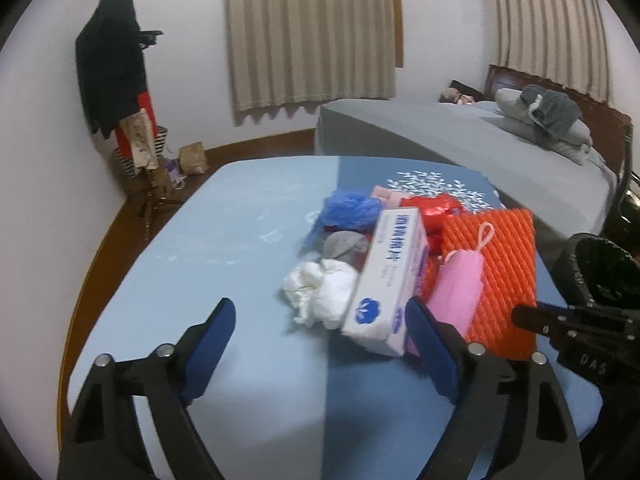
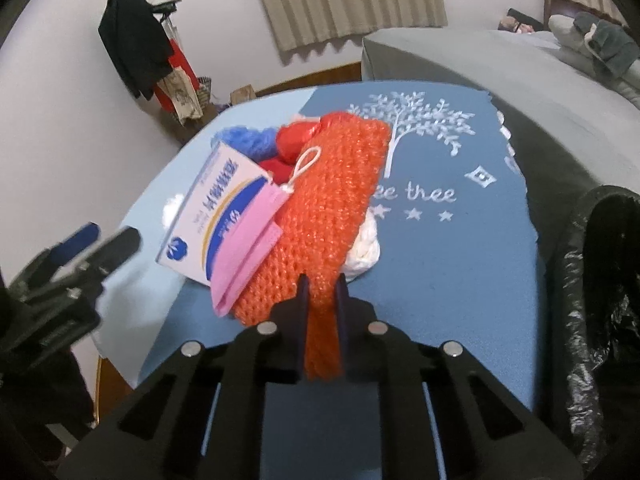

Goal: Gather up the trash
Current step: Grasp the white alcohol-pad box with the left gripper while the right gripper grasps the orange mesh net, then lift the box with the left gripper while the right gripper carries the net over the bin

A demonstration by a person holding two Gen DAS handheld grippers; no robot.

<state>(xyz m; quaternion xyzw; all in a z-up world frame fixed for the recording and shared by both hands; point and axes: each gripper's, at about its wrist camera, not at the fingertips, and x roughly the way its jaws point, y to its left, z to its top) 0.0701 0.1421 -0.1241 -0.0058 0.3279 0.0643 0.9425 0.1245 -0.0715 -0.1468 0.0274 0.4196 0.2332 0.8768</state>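
Pinching orange net [image 2: 320,216], right gripper [image 2: 320,292] hides its edge (blurred).

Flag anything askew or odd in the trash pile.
The white box is tipped up on the pile, not flat. A folded pink piece lies across it and the orange net, which the right gripper is clamping, so lifting may drag both.

Bare light-blue counter [image 1: 224,240] lies left of the heap, open to the left tongs [image 1: 320,340], whose jaws stand wide. The white box [image 1: 390,276], crumpled tissue [image 1: 320,292] and orange net [image 1: 500,264] block the middle. On the right, the black-lined bin [image 2: 592,280] crowds the counter edge; the bed [image 1: 460,140] stands behind.
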